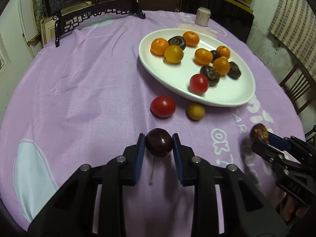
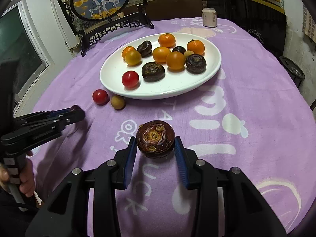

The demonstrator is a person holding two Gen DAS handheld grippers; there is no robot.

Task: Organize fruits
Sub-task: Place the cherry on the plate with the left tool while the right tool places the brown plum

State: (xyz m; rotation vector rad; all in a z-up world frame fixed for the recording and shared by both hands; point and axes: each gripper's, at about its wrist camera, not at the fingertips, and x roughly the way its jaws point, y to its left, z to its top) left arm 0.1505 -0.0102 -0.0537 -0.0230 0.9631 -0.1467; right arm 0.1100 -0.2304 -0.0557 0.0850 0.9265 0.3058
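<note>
My left gripper (image 1: pixel 159 145) is shut on a dark red plum (image 1: pixel 159 144) just above the purple cloth. My right gripper (image 2: pixel 156 144) is shut on a dark brown water chestnut (image 2: pixel 155 138); it shows at the right of the left wrist view (image 1: pixel 259 134). A white oval plate (image 2: pixel 209 73) holds several oranges, dark chestnuts and a red tomato (image 2: pixel 130 79). In front of the plate on the cloth lie a red tomato (image 1: pixel 163 106) and a small tan fruit (image 1: pixel 196 111); both show in the right wrist view (image 2: pixel 100 96), (image 2: pixel 118 102).
A drink can (image 2: pixel 209 17) stands behind the plate at the far edge. A black-framed deer picture on a stand (image 2: pixel 102 4) sits at the back left. A wooden chair (image 1: pixel 300 86) stands off the table's right side. The purple tablecloth (image 1: pixel 88 79) covers the round table.
</note>
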